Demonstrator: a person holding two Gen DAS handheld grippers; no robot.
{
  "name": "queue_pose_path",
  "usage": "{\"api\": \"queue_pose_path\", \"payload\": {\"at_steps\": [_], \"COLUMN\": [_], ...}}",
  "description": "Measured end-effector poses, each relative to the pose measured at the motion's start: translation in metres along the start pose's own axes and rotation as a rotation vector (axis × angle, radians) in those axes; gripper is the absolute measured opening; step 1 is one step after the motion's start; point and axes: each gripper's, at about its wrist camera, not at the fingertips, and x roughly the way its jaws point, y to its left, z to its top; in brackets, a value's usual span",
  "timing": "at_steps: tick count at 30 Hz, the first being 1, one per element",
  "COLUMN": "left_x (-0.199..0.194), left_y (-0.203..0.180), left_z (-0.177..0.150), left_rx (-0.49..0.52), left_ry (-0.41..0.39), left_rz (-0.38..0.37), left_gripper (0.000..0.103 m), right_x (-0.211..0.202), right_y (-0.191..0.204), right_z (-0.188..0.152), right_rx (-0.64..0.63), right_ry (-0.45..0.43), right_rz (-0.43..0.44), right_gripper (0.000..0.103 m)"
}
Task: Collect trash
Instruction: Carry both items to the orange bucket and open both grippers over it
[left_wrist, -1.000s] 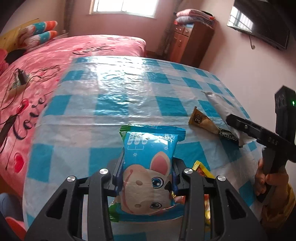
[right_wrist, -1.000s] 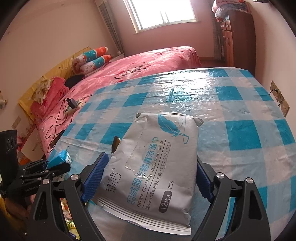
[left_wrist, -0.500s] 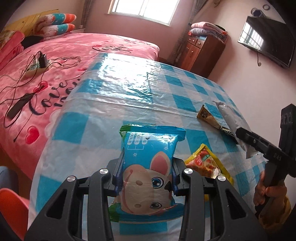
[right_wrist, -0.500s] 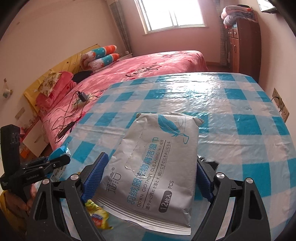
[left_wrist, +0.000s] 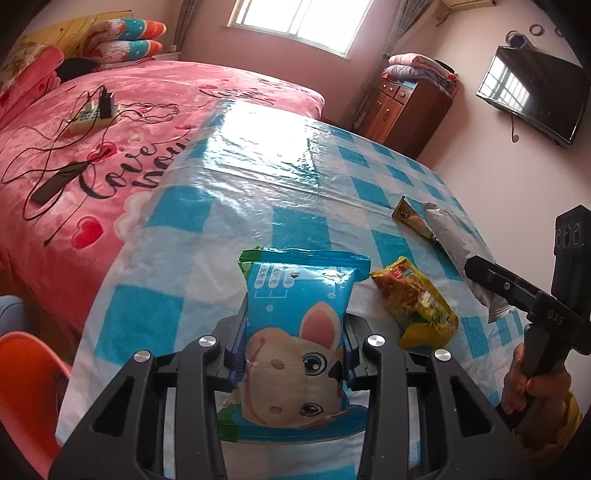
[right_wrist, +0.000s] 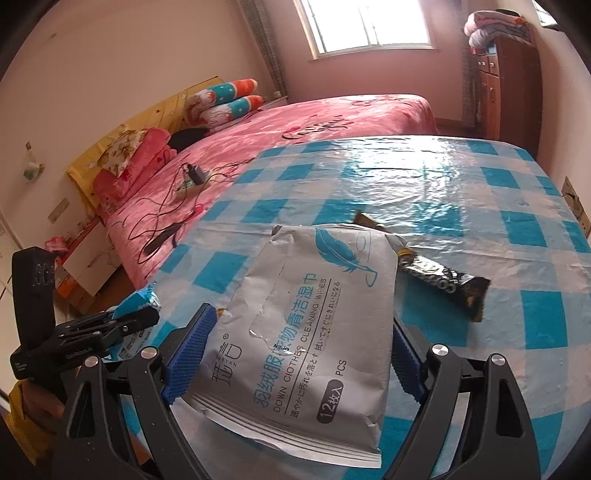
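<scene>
Left gripper (left_wrist: 293, 365) is clamping the blue rabbit-print packet (left_wrist: 295, 328), long axis running forward along the fingers. Right gripper (right_wrist: 295, 360) is gripping the grey wipes pack (right_wrist: 299, 332) likewise, above the checkered table (right_wrist: 480, 184).

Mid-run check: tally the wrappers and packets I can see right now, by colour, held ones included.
Blue packet held in the left gripper: 1
Grey wipes pack held in the right gripper: 1
Yellow wrapper on the table: 1
Dark sachet on the table: 1
Total: 4
</scene>
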Motion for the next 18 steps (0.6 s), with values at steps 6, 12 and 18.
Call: {"api": "queue_pose_path", "payload": {"at_steps": [6,12,18], "left_x": [-0.020,-0.045,-0.075], "left_y": [0.017,0.039,0.068], "left_z": [-0.010,-0.022,-0.036], "left_rx": [-0.030,-0.067,-0.113], "left_ry": [-0.021,-0.038,-0.063], "left_rz": [0.014,0.043,0.100], "left_gripper": [0.041,0.041,0.041], "right_x": [0.002,0.010,0.019], "right_y": [0.028,0.068,0.120], "right_z": [-0.002,-0.004,-0.004], "right_rx": [-0.032,-0.085,-0.174], "right_ry": [0.021,0.055,0.086], "right_rz": [0.054,0.133,0.224], "right_gripper": [0.086,0.086,0.086]}}
